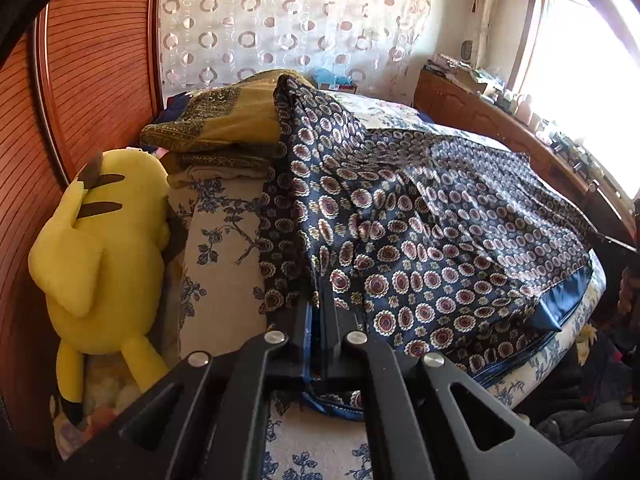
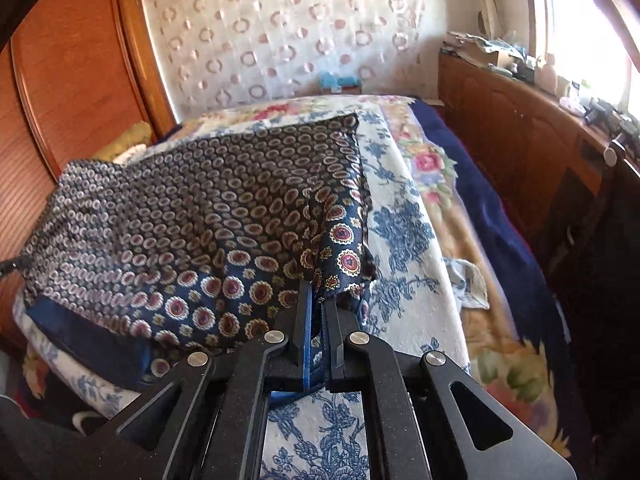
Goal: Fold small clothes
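The bed (image 2: 404, 216) with its white cover printed in blue flowers fills most of both views, and a wooden wardrobe (image 1: 92, 80) stands along its left side. On the bed lies the navy garment (image 1: 420, 220) with round medallion pattern, spread wide and lifted at both near corners. A yellow plush toy (image 1: 100, 236) leans between wardrobe and bed, near a folded mustard cloth (image 1: 224, 120). The left gripper (image 1: 318, 304) has its jaws pressed together on one near corner of the garment; the right gripper (image 2: 318, 300) pinches the other corner.
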Demonstrator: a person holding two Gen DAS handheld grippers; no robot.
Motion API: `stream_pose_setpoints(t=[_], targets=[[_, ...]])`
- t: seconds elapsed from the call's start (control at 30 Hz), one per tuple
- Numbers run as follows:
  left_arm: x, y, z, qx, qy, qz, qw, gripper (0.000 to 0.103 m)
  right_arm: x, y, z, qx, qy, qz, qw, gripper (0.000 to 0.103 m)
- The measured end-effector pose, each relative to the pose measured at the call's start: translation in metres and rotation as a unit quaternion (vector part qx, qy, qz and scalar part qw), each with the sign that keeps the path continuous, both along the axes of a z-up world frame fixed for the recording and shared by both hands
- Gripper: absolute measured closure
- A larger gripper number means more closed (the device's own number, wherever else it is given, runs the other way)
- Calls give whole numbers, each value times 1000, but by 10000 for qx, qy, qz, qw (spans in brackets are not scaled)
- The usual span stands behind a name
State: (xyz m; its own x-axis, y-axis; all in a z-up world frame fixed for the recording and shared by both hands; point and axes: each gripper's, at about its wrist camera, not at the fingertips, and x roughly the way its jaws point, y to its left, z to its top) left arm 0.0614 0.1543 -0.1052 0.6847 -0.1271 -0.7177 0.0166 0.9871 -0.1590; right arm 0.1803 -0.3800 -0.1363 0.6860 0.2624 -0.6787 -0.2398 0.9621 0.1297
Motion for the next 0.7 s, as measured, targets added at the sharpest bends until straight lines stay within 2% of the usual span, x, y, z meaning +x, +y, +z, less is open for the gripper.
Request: stream_pose_setpoints(t=[0.03, 0.1, 0.13, 0.17, 0.23, 0.3, 0.37, 0.47, 0.57, 0.7], targets=[[0, 0, 1, -31, -14, -14, 10000, 103, 0, 0, 0, 31, 6, 18, 10000, 101], [-1, 0, 3, -63, -38, -29, 10000, 91, -4, 0, -1, 7, -22, 36, 10000, 101], [-2, 0, 4, -62, -67, -32, 10000, 77, -5, 1, 0, -33, -33, 41, 10000, 101], [-3, -1, 6, -64, -100, -31, 9999, 68, -7, 2, 0, -55, -43, 42, 10000, 100], [-4, -2, 7, -52, -96, -18, 9999, 65, -13, 2, 2, -62, -64, 63, 9999, 98], [-5, -5, 8, -27, -131, -51, 9999, 59, -18, 2, 5, -96, -105, 64, 9999, 91], [-5, -6, 6, 5, -116, -50, 9999, 52, -24, 0, 10, -99, -182, 60, 9998, 79], [-3, -2, 2, -29, -66, 18, 10000, 50, -33, -5, 16, -174, -281, -6, 9995, 70], [-2, 2, -3, -41, -30, 147, 9999, 50, -35, -10, 15, -297, -305, -55, 9991, 69], [-1, 5, -8, -64, 22, 191, 9998, 50, -29, -12, -2, -344, -60, -92, 9993, 69]])
